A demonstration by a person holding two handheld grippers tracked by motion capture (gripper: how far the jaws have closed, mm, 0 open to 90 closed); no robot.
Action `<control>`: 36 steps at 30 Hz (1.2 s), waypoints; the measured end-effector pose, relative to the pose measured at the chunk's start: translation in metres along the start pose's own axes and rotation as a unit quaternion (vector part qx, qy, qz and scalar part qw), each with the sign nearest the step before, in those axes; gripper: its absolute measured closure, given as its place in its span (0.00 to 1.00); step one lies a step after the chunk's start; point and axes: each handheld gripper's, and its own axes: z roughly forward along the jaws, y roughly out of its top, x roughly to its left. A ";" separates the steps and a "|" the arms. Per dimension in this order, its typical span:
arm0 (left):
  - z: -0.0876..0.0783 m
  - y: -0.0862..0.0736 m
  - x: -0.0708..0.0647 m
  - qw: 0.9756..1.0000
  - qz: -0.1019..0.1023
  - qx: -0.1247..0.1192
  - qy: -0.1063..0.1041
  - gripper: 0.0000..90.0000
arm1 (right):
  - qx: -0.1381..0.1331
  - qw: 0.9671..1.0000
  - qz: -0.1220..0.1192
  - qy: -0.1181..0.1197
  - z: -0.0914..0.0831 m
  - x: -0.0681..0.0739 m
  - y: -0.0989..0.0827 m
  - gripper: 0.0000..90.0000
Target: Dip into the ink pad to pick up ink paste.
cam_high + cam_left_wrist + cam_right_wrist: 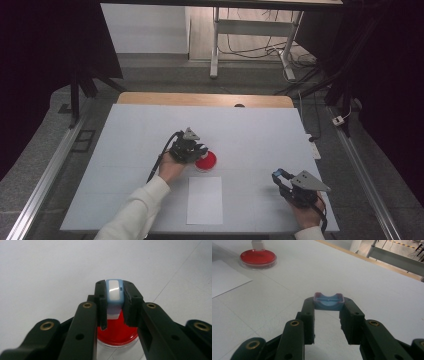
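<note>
A round red dish (206, 161) (117, 334) (258, 257) sits near the middle of the white table (140, 130). My left gripper (201, 150) (114, 298) hovers right over it, shut on a small light-blue and white block (114, 292), whose white lower end (257, 244) hangs just above the red surface. Whether the block touches the dish I cannot tell. Near the front right, my right gripper (279, 178) (328, 305) is shut on a small blue cap (278, 174) (328, 302), hollow side up, held a little above the table.
A white sheet of paper (205, 200) (224, 277) lies near the front edge, between the two hands. A wooden strip (205, 99) borders the table's far side. Behind it stand a metal frame (215, 45) and loose cables; a white socket strip (314, 147) lies at the right edge.
</note>
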 end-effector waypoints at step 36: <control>0.010 0.001 -0.004 0.999 0.022 0.028 0.013 0.84 | -0.001 1.000 0.001 0.001 0.001 0.000 -0.001 0.73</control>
